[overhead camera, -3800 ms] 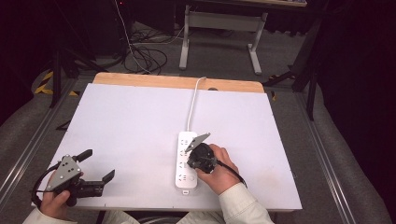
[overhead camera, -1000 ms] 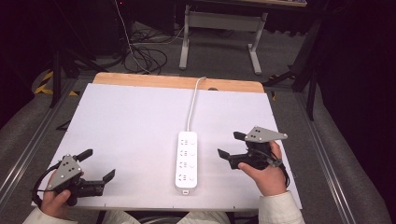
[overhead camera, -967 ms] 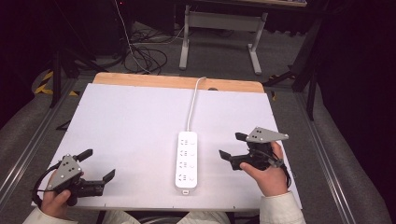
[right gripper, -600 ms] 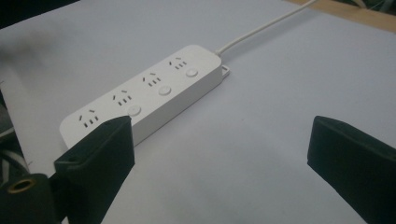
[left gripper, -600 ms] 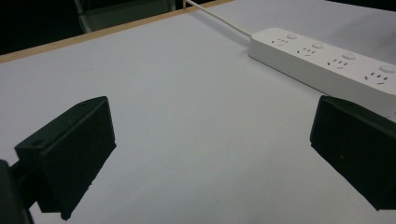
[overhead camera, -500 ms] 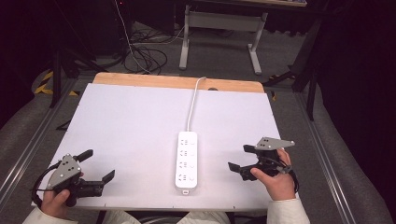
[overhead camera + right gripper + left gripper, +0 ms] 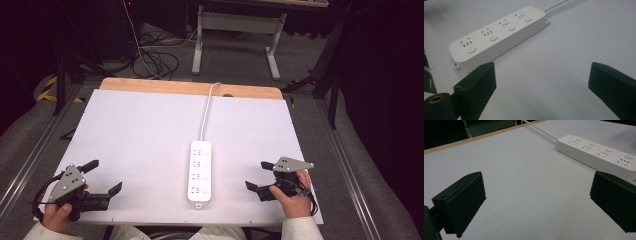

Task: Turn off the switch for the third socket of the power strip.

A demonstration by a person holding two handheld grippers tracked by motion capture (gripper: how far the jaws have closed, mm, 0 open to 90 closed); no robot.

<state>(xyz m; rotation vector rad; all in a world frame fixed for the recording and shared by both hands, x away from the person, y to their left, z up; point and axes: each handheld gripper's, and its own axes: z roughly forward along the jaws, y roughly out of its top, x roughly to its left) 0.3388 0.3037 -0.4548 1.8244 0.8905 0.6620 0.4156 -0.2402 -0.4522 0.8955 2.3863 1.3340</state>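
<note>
Power strip (image 7: 200, 171) flat mid-table, nothing plugged in. Right gripper (image 7: 261, 179) just beside it, jaws apart, empty, likely resting. Left gripper (image 7: 106, 177) farther off, jaws apart, waiting.

place: lab or recording room | cues: white table (image 7: 150, 130), black curtains (image 7: 385, 75), floor cables (image 7: 155, 55), metal stand (image 7: 235, 30)

We see a white power strip (image 7: 200, 171) lying flat near the front middle of the table, its four sockets facing up, each with a round button beside it. Its white cord (image 7: 206, 112) runs straight toward the far edge.
</note>
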